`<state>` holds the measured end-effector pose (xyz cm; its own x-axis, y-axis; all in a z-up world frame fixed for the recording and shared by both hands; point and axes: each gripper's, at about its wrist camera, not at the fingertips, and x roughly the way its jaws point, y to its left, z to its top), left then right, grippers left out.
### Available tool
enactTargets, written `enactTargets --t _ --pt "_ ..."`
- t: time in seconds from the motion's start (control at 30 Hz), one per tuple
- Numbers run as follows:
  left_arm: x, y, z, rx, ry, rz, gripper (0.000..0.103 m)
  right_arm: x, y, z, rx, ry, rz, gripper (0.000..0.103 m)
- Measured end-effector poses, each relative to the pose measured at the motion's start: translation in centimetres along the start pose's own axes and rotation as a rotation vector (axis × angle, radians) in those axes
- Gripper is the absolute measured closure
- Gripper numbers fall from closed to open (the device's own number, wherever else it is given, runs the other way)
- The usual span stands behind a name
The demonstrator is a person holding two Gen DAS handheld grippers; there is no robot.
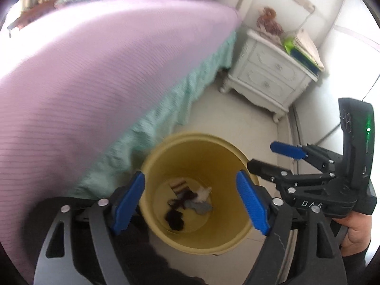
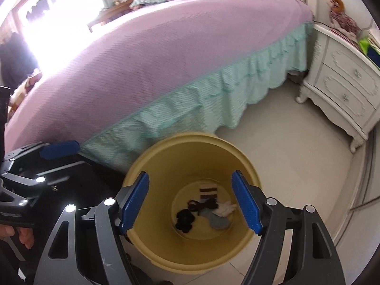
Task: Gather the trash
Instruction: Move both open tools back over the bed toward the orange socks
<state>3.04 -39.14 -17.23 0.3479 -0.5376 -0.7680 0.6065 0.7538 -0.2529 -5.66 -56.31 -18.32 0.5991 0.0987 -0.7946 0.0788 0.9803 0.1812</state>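
Observation:
A yellow trash bin (image 1: 201, 142) stands on the floor beside the bed; it also shows in the right wrist view (image 2: 190, 142). At its bottom lie several scraps: black, grey, white and striped trash (image 1: 187, 201) (image 2: 206, 211). My left gripper (image 1: 190, 204) is open and empty, held above the bin mouth. My right gripper (image 2: 190, 206) is open and empty, also above the bin mouth. The right gripper shows at the right of the left wrist view (image 1: 273, 156). The left gripper shows at the left of the right wrist view (image 2: 59, 152).
A bed with a purple cover (image 2: 154, 52) and teal skirt (image 2: 201, 99) lies to the left of the bin. A white nightstand (image 1: 268, 76) (image 2: 344, 87) carrying a doll and books stands at the far right. Pale tiled floor (image 2: 296, 142) surrounds the bin.

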Motion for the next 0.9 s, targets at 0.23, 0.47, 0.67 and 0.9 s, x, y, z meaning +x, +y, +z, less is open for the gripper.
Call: enactTargets --t 0.23,0.47,0.67,0.9 --pt "-6.4 3.3 -0.1 -0.078 -0.136 0.064 0.022 -1.2 4.2 1.6 -0.062 -0.079 0.102 0.033" --pt "-14.7 7.9 -1.4 -0.17 -0.316 0.238 0.008 -2.3 11.7 4.2 -0.191 -0.168 0.242 0.02" --pt "-21.5 13.5 -3.5 -0.328 -0.425 0.419 0.004 -2.8 19.7 6.3 -0.323 -0.229 0.383 0.008" --pt "-26.7 19.6 -7.3 -0.519 -0.491 0.567 0.004 -2.7 28.1 7.8 -0.456 -0.304 0.495 0.008"
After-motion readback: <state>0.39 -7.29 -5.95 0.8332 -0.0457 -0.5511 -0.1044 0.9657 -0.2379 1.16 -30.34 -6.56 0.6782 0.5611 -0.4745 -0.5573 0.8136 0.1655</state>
